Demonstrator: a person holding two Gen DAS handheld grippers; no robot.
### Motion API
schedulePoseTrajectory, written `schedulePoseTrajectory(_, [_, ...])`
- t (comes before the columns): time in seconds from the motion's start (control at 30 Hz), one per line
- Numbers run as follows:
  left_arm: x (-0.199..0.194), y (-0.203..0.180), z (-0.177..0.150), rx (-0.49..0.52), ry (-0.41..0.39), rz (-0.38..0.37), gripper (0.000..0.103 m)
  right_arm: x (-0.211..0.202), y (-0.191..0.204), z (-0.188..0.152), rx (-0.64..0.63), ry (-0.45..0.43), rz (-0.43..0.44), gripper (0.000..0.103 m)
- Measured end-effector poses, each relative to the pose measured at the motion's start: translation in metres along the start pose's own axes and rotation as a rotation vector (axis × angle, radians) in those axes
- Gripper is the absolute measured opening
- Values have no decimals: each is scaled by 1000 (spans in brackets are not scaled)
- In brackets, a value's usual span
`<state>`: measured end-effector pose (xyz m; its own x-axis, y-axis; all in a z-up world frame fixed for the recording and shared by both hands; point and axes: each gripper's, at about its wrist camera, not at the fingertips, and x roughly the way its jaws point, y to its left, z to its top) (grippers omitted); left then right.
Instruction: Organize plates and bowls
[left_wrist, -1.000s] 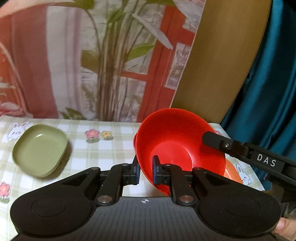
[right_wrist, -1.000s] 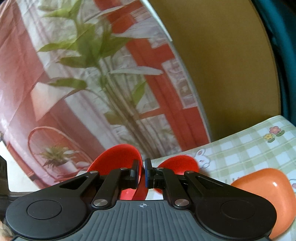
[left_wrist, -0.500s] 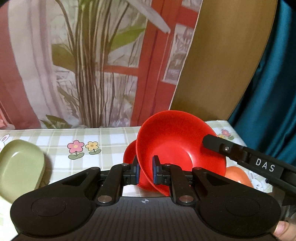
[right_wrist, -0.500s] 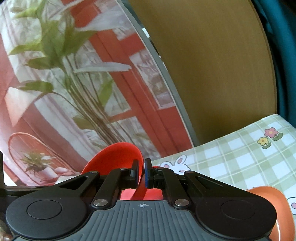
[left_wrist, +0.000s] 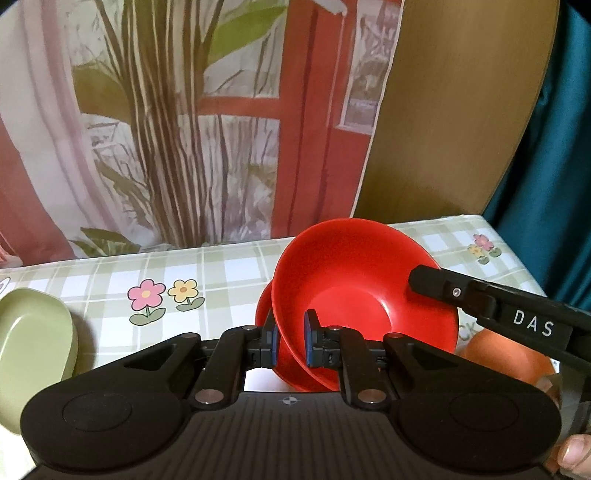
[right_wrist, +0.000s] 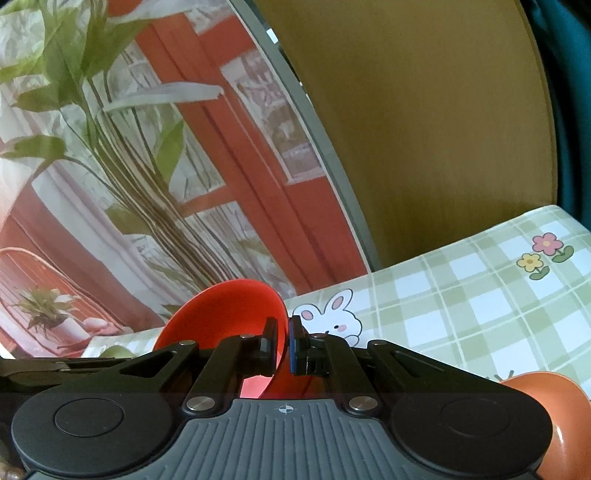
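Where both tongs pinch its rim, glossy red flared bowl (left_wrist: 354, 291), tilted.

Table covered by a green-and-white checked tablecloth (left_wrist: 229, 266) printed with flowers and a rabbit (right_wrist: 332, 317). Behind it hangs a printed backdrop (left_wrist: 184, 122): red window frames, tall leafy plant, pale curtains. Right of that, a plain tan panel (left_wrist: 454, 110) with curved edge. Teal curtain (left_wrist: 546, 166) at far right. Soft, even lighting.

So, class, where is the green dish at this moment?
In the left wrist view the green dish sits at the far left edge on the checked tablecloth, left of the flower print and well apart from the red bowl.
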<state>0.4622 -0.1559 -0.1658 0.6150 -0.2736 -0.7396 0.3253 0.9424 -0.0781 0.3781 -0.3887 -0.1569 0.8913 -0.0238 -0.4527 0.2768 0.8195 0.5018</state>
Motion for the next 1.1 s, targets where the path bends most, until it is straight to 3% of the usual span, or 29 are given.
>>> schedulePoseTrajectory(0.2, [8,-2,-4,50,6,37,14,7,0,-4,-3,18,-7,6])
schedulePoseTrajectory(0.9, [13,-5,-8,82,-7,42,16,16,-2,-7,-21,45,-59,6])
schedulePoseTrajectory(1.0, [13,-6,-7,85,-3,33,21,16,-4,-8,-14,43,-63,6])
schedulePoseTrajectory(1.1, [13,-9,-7,99,8,11,38,14,-5,-10,-14,45,-67,5])
